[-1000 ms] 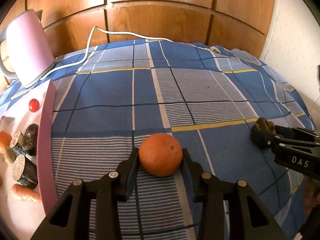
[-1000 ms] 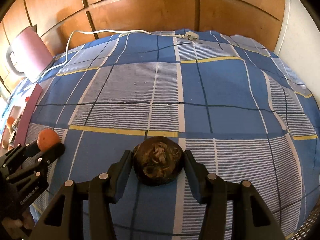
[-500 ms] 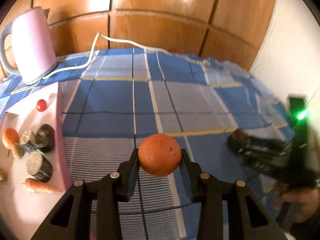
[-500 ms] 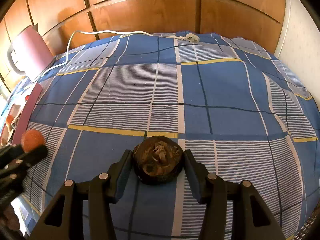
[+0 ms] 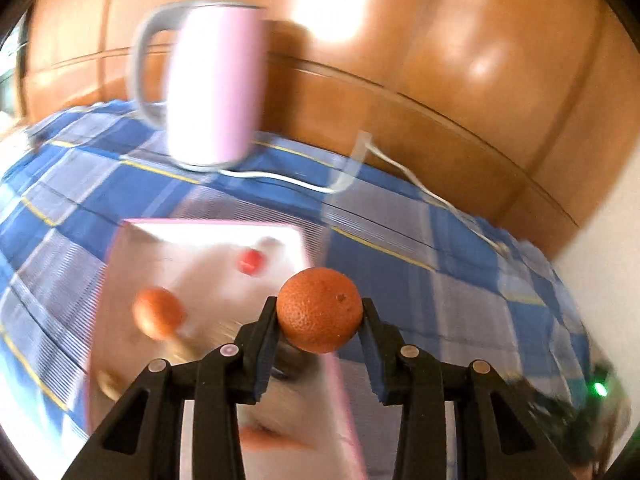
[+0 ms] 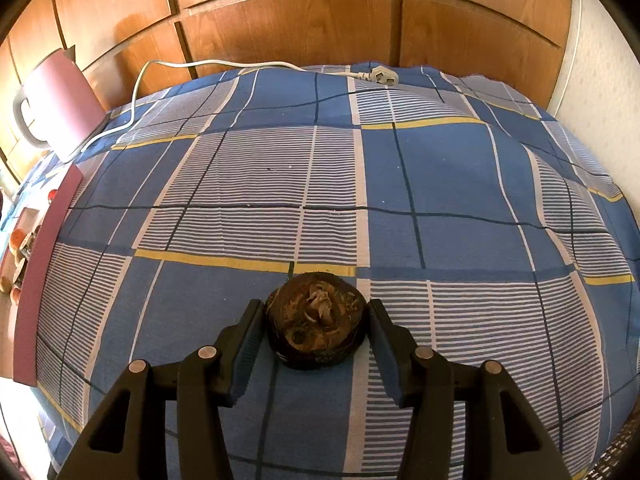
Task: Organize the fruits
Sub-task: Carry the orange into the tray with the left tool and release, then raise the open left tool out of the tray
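An orange (image 5: 320,310) is clamped between the jaws of my left gripper (image 5: 320,322) and hangs in the air over the right edge of the pink tray (image 5: 208,223). The tray holds a second orange (image 5: 158,318), a small red fruit (image 5: 250,262) and blurred pieces partly hidden behind the fingers. In the right wrist view a dark brown round fruit (image 6: 316,322) rests on the blue checked cloth (image 6: 440,184). My right gripper (image 6: 316,314) has both pads against the fruit's sides.
A pink kettle (image 5: 212,84) stands on the cloth behind the tray, and its white cable (image 5: 280,178) runs along the wooden wall to a plug (image 6: 384,76). The tray's side (image 6: 44,248) lies at the cloth's left edge. A white wall rises at the right.
My left gripper lifted the orange off the cloth and swung it left, over the tray's edge, rolling as it went. The right gripper and the brown fruit stayed still.
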Demonstrator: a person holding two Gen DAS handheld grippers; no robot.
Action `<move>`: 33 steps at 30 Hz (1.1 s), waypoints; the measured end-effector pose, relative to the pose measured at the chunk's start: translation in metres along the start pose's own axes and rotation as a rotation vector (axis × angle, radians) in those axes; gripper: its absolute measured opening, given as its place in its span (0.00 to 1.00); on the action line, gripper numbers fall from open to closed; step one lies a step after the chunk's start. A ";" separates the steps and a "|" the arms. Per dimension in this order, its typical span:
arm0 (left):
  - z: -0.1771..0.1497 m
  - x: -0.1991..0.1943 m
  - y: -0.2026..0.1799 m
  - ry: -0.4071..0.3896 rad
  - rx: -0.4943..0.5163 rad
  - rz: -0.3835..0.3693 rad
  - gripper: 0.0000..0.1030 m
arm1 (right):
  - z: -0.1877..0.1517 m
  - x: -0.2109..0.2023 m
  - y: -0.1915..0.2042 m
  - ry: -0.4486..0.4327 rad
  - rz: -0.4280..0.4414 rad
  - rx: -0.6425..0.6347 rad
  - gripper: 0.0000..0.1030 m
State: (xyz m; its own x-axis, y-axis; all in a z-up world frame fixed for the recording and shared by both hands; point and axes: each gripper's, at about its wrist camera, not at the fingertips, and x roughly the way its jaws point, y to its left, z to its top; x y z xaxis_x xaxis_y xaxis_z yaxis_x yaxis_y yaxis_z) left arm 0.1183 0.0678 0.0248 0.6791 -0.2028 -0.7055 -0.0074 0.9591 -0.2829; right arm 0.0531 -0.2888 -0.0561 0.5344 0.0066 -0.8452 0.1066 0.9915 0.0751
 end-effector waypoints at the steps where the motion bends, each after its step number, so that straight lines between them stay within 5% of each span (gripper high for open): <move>1: 0.006 0.006 0.011 0.002 -0.016 0.030 0.38 | 0.000 0.000 0.000 0.000 -0.001 -0.002 0.51; 10: 0.024 0.049 0.057 0.068 -0.085 0.105 0.38 | -0.001 0.000 0.001 0.003 -0.005 -0.012 0.51; 14: 0.019 0.056 0.057 0.075 -0.074 0.146 0.46 | 0.000 0.000 0.001 0.006 -0.003 -0.011 0.51; 33: -0.036 -0.014 0.038 -0.011 -0.090 0.287 0.56 | -0.001 0.001 0.000 -0.002 -0.004 -0.012 0.51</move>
State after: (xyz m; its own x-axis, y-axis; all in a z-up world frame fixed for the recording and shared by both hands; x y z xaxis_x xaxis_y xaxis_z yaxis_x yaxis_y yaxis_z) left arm 0.0822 0.1000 0.0007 0.6476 0.0768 -0.7581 -0.2647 0.9556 -0.1293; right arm 0.0531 -0.2884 -0.0572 0.5353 0.0022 -0.8446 0.0986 0.9930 0.0651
